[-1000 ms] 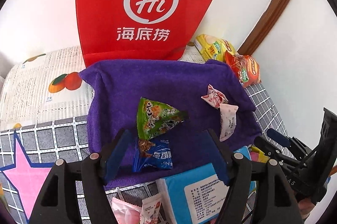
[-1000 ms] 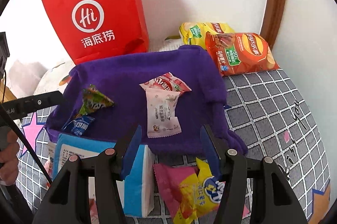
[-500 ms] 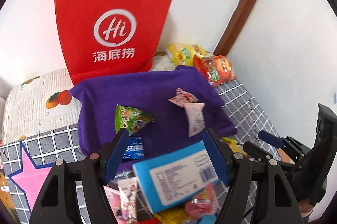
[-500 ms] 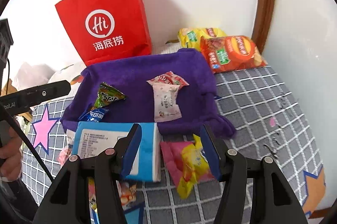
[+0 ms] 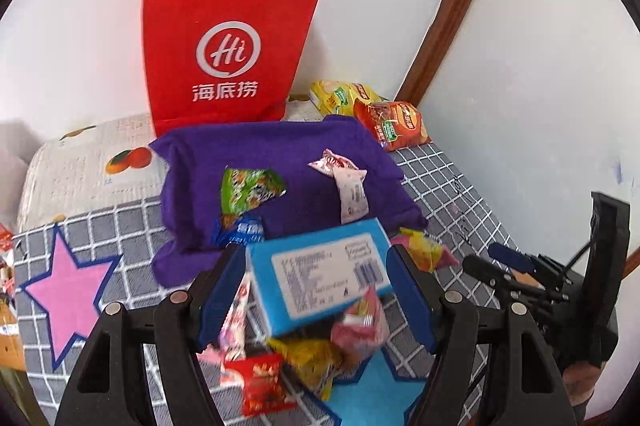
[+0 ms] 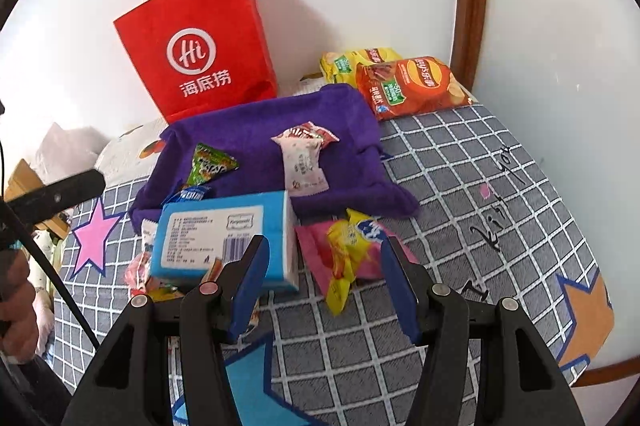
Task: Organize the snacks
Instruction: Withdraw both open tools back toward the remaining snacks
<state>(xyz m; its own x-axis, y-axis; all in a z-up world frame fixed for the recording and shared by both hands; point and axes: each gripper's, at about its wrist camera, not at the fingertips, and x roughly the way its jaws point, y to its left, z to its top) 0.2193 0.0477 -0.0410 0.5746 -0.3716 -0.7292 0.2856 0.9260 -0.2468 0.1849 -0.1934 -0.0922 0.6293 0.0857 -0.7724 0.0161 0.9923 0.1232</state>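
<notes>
Seen from the right wrist, a person's hand (image 6: 16, 302) sits at nine o'clock, gripping a dark handle. At eleven o'clock a red bag (image 6: 200, 54) stands against the wall. Below it lies a purple cloth (image 6: 256, 122) on the checked bed cover (image 6: 480, 194) — it carries a green packet (image 6: 210, 164), a blue packet (image 6: 192, 193) partly hidden, and two pink-white packets (image 6: 304, 162). At the cloth's near edge, toward seven o'clock, a blue box (image 6: 216, 234) rests on a heap of small snacks. Just right of it lies a pink-and-yellow packet (image 6: 348, 250). At one o'clock two chip bags (image 6: 408, 82) lie by the wall, touching the cloth's far corner.

The right gripper (image 6: 324, 282) hangs above the cover with its jaws apart and nothing between them — the pink-and-yellow packet shows below the gap.

In the left wrist view, the left gripper (image 5: 316, 290) frames the blue box (image 5: 320, 278); its jaws stand apart, clear of the box. A red packet (image 5: 262, 382) lies at six o'clock in the heap.
</notes>
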